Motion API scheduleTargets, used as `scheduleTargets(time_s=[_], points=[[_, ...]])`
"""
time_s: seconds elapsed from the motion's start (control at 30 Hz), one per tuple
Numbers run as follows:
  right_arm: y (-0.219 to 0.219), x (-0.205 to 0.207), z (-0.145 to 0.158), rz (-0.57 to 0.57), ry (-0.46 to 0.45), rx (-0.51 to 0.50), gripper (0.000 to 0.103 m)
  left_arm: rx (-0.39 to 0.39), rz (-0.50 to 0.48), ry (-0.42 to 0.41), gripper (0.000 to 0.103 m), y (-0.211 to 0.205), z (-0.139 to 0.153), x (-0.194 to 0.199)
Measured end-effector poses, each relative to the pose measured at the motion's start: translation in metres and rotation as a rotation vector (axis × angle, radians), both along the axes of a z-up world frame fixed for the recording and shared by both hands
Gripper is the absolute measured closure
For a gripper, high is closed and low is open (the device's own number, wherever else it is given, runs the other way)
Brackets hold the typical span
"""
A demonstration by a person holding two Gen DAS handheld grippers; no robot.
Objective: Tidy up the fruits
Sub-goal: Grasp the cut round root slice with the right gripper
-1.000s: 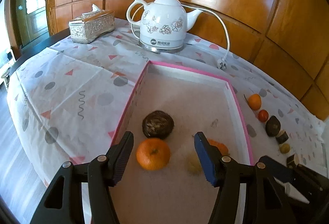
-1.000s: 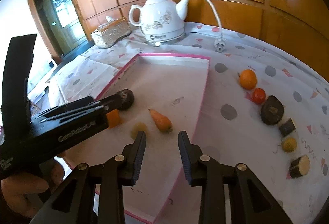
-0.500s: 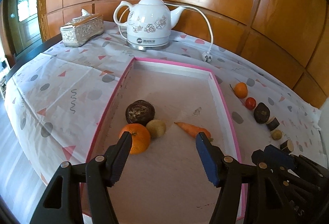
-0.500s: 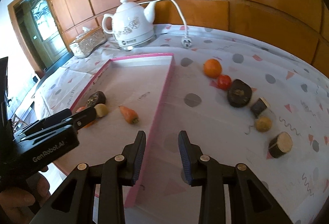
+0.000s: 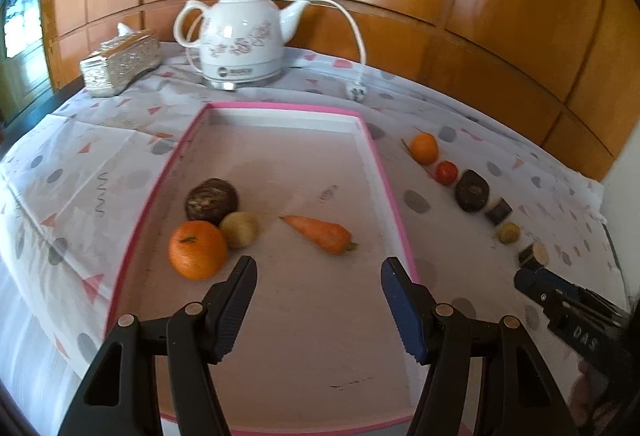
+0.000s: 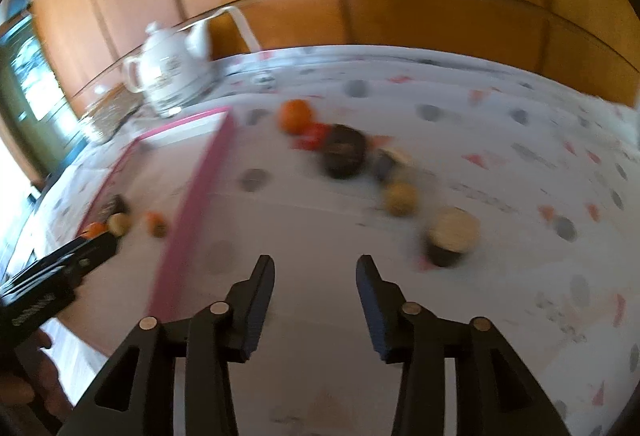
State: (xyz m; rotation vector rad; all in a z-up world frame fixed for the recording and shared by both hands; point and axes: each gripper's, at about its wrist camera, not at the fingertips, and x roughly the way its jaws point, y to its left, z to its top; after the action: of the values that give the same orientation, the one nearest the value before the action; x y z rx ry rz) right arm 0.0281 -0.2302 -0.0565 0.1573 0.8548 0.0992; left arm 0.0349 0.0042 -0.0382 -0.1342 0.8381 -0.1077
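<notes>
1. A table under a white patterned cloth (image 5: 120, 140) carries everything.
2. A pink-rimmed tray (image 5: 390, 196) lies mid-table.
3. Behind the tray stand a white kettle (image 5: 240, 40) and a silver tissue box (image 5: 120, 62); the kettle's plug (image 5: 357, 91) lies on the cloth.
4. Right of the tray, a row runs on the cloth: orange (image 5: 424, 148), tomato (image 5: 446, 172), dark fruit (image 5: 472, 191), dark piece (image 5: 499, 211), yellowish ball (image 5: 508, 233), cut stub (image 5: 534, 255).

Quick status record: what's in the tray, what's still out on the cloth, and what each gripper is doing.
in tray: orange, dark round fruit, small yellowish fruit, carrot
on cloth right of tray: small orange, tomato, dark fruit, dark cut piece, small yellowish ball, cut log-like piece
left gripper: open, empty, over tray
right gripper: jaws opening, empty, over cloth
</notes>
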Motion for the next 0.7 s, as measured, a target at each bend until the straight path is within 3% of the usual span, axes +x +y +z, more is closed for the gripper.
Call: scheduleTargets(time_s=[0.13,0.27,0.7], points=[[-0.04,-0.005,-0.012,-0.124,0.029,0.008,0.051,-0.003,-0.03,0.011,0.038,-0.008,-0.003,0.0],[-0.059,-0.005,-0.019,-0.181,0.046,0.006,0.051,0.002,-0.044,0.009,0.038,-0.014,-0.004,0.0],[-0.06,0.024,-0.025,-0.169,0.045,-0.064,0.051,0.011,-0.108,0.006,0.038,-0.043,0.001,0.003]])
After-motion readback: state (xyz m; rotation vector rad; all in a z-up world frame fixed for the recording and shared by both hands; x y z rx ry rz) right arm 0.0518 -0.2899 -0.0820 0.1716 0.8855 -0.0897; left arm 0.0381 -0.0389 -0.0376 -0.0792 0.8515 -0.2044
